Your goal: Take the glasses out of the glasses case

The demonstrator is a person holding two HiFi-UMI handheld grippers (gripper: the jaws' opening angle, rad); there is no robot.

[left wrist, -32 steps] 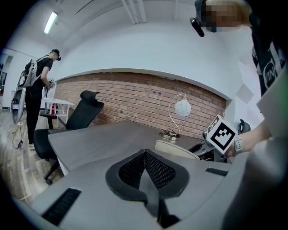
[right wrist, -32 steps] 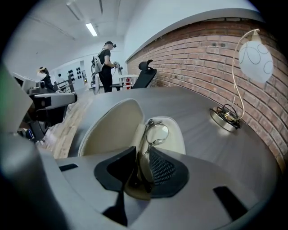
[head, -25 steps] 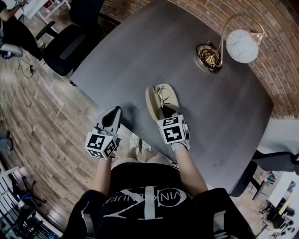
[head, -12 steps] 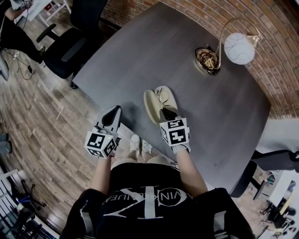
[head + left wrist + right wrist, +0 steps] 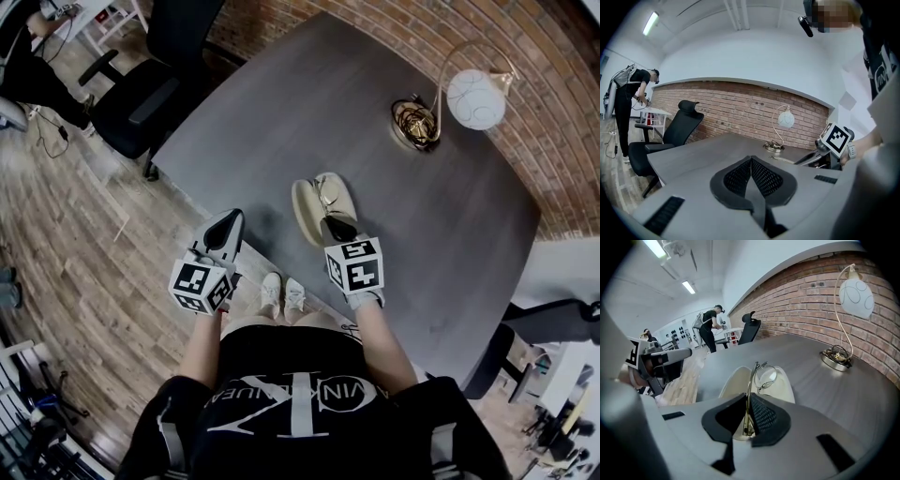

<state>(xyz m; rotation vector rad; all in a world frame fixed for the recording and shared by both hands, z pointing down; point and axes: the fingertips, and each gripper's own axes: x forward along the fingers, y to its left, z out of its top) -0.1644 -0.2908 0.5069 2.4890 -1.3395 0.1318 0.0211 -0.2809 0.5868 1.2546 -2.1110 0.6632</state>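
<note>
Angled steeply down, the right gripper (image 5: 747, 401) pinches the glasses (image 5: 765, 375) between its jaws, the open glasses case (image 5: 782, 389) just beneath them on the desk (image 5: 375, 122); the near-level left gripper (image 5: 751, 161) has closed, empty jaws.

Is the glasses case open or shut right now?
Open. The case lies with both cream halves spread, insides up, on the table; the right gripper is shut on the glasses over it.
</note>
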